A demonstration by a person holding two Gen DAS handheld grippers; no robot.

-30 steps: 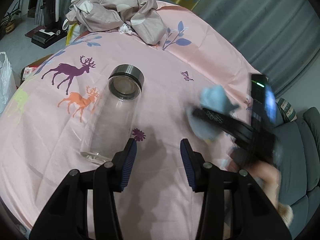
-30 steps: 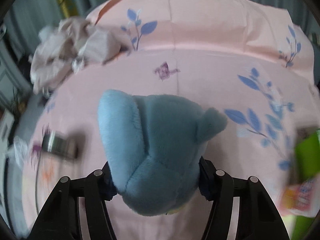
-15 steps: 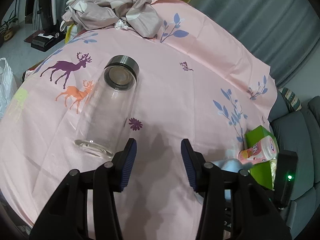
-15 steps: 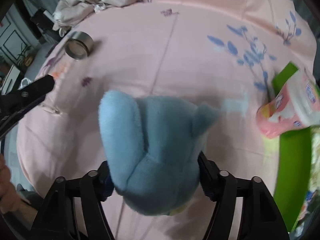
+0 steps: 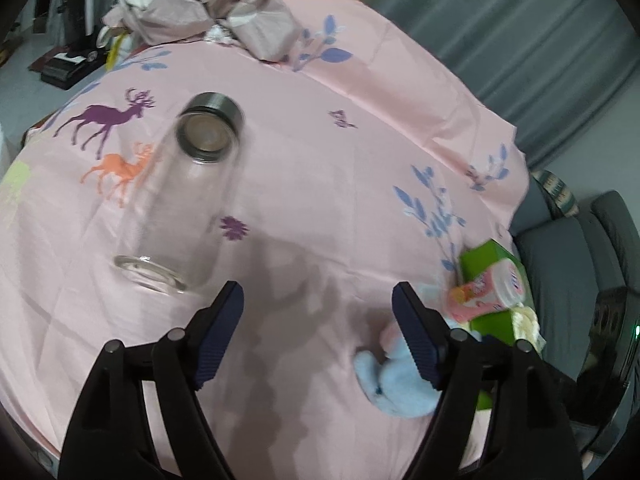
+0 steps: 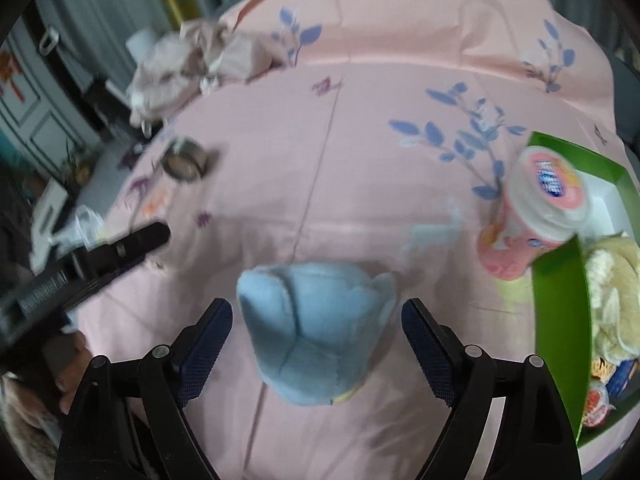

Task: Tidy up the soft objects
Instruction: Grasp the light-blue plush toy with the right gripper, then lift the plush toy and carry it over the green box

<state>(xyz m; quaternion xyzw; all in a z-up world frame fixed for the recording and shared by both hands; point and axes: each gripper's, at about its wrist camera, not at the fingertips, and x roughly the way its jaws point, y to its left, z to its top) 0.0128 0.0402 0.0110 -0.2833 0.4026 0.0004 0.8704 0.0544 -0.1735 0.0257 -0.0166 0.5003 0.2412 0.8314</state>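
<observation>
A light blue plush toy (image 6: 316, 328) lies on the pink sheet between the fingers of my right gripper (image 6: 316, 340), which is open and not touching it. The toy also shows in the left wrist view (image 5: 396, 384), low right, partly behind one finger. My left gripper (image 5: 318, 328) is open and empty over bare sheet. A cream plush (image 6: 612, 300) lies in the green box (image 6: 560, 320) at the right. A crumpled mauve cloth (image 5: 208, 12) lies at the far edge.
A glass bottle with a steel cap (image 5: 180, 196) lies on its side left of my left gripper. A pink cup (image 6: 532, 216) leans on the green box. A grey sofa (image 5: 580, 264) stands at the right.
My right gripper carried the blue plush down to the sheet near the green box and opened, letting it go. My left gripper opened wider.
</observation>
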